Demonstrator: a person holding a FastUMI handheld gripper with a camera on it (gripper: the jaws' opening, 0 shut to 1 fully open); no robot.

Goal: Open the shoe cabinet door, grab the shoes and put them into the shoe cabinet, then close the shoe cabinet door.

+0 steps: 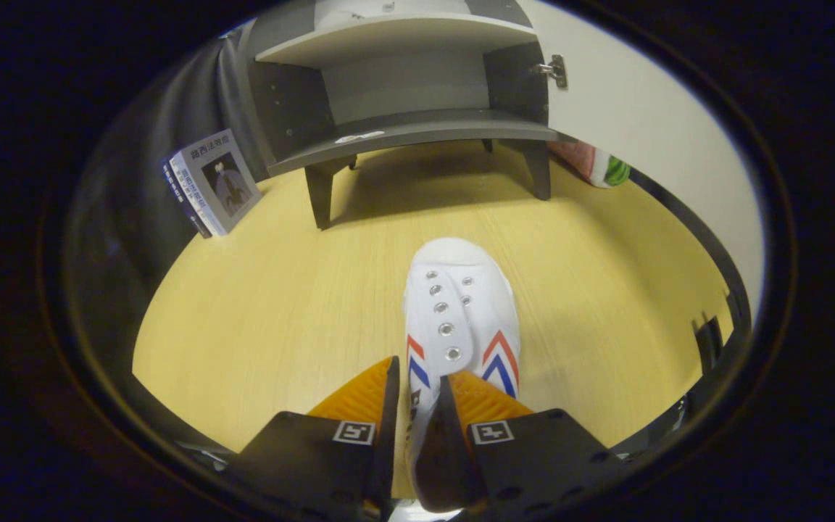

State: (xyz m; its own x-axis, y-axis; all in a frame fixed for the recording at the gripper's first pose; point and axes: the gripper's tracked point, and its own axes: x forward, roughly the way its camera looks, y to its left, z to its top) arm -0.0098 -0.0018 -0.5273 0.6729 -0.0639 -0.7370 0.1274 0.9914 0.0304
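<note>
A white canvas shoe with red and blue chevrons and metal eyelets points its toe toward the cabinet. My gripper is shut on the shoe, its two fingers pinching the shoe's left side wall near the heel opening. The grey shoe cabinet stands on short legs beyond the shoe, on the wooden tabletop. Its white door is swung open to the right, a metal hinge showing. The lower shelf and upper shelf are both exposed, and the lower shelf is bare.
A book leans against the dark wall left of the cabinet. A pink and green object lies behind the open door on the right. Bare tabletop stretches between the shoe and the cabinet legs.
</note>
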